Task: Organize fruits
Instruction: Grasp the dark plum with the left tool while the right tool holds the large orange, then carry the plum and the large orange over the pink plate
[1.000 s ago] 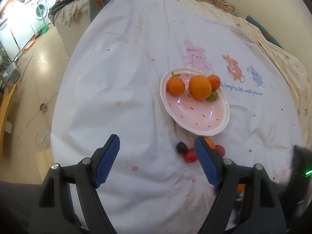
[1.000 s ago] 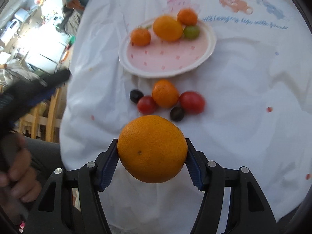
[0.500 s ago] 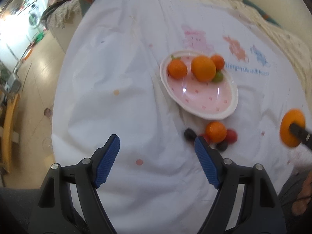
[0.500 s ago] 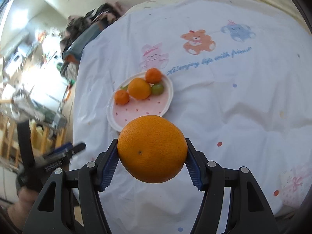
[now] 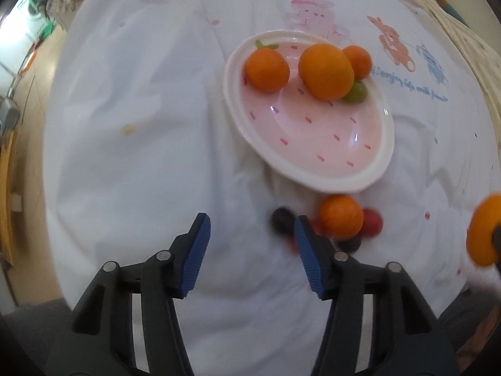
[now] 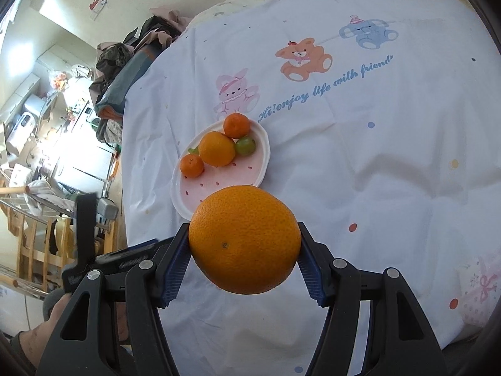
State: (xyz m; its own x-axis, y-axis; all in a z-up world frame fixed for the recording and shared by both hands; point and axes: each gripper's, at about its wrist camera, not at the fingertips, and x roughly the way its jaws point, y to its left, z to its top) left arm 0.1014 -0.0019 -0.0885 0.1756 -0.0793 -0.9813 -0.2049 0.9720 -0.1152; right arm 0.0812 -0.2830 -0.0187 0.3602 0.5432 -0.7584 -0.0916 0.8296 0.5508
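A pink oval plate [image 5: 332, 147] holds three orange fruits and a green one [image 5: 355, 92]; the same plate [image 6: 263, 159] shows in the right wrist view. Below the plate, loose on the white cloth, lie a small orange [image 5: 341, 216], red tomatoes [image 5: 372, 221] and dark plums [image 5: 281, 219]. My left gripper [image 5: 250, 252] points down at the cloth just left of this cluster; its jaws are closing with nothing between them. My right gripper [image 6: 244, 252] is shut on a large orange [image 6: 245, 239], held above the cloth; that orange [image 5: 483, 230] appears at the right edge of the left wrist view.
The white cloth with bear and bunny prints [image 6: 302, 59] covers a round table. A pile of clothes [image 6: 134, 62] lies at its far edge. A wooden chair [image 6: 34, 244] and kitchen clutter stand off to the left. A hand [image 6: 59, 310] grips the left tool.
The left gripper dropped closer to the cloth and its jaws narrowed. The right gripper carried the large orange away from the loose fruits, tilting up so more of the room shows.
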